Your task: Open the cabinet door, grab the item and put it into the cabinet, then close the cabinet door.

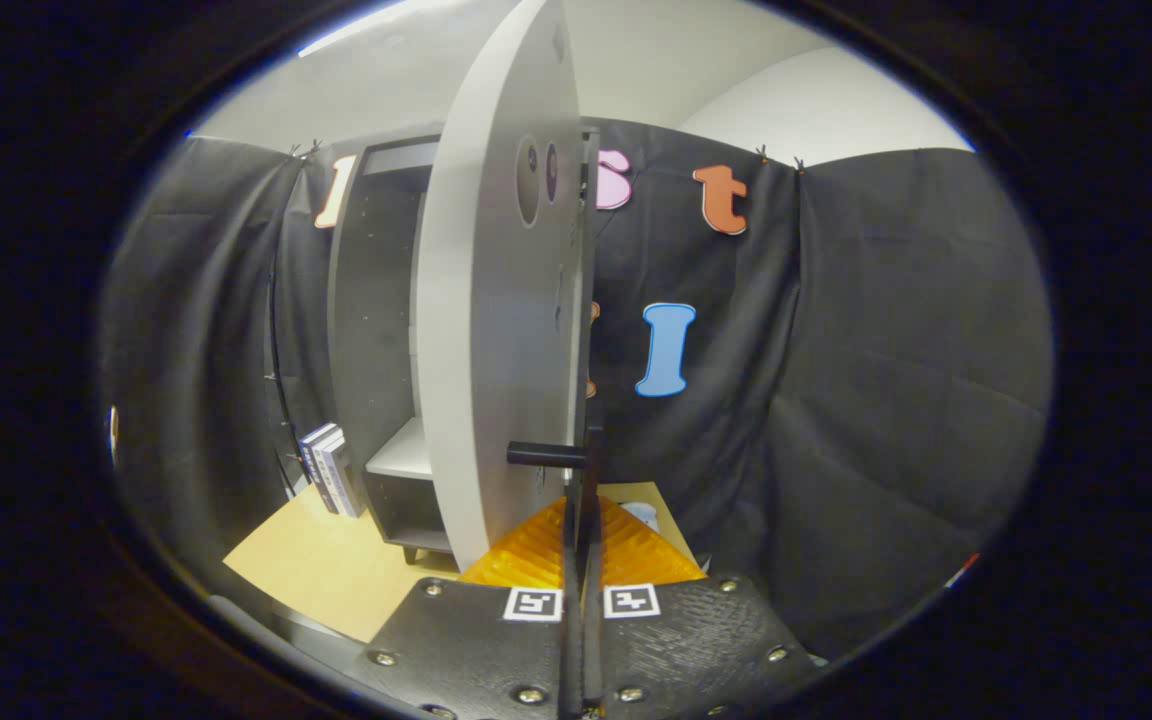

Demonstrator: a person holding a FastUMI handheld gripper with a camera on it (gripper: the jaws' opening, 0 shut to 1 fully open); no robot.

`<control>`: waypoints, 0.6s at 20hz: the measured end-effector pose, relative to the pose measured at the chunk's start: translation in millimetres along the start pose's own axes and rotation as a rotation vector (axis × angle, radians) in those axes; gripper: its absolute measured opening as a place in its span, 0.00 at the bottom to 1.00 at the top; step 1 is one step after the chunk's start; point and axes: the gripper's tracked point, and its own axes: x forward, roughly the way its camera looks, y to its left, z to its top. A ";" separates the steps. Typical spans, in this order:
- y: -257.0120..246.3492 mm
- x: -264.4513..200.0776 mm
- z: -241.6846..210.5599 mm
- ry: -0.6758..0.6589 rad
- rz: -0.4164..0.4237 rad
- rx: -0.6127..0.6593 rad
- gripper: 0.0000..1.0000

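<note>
- The gripper (581,545) has its fingers pinched on the free edge of the open cabinet door (496,330).
- The door's dark handle (546,456) sits just above them.
- Books (331,468) stand beside the cabinet (376,330).

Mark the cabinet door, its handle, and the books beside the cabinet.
cabinet door (496,330): gripper view, its pale inner face, swung open.
handle (544,456): gripper view, middle of the dark bar, just ahead of the tool's fingers.
books (331,468): gripper view, upright spines left of the cabinet.

Tongs (582,560) clamped on open cabinet door (501,330) edge, beneath handle (546,456).
</note>
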 end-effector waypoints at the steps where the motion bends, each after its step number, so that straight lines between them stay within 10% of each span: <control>1: -5.8 2.3 -0.9 -0.002 0.020 0.005 0.01; 12: -54.1 -0.2 -6.3 -0.027 0.108 0.047 0.01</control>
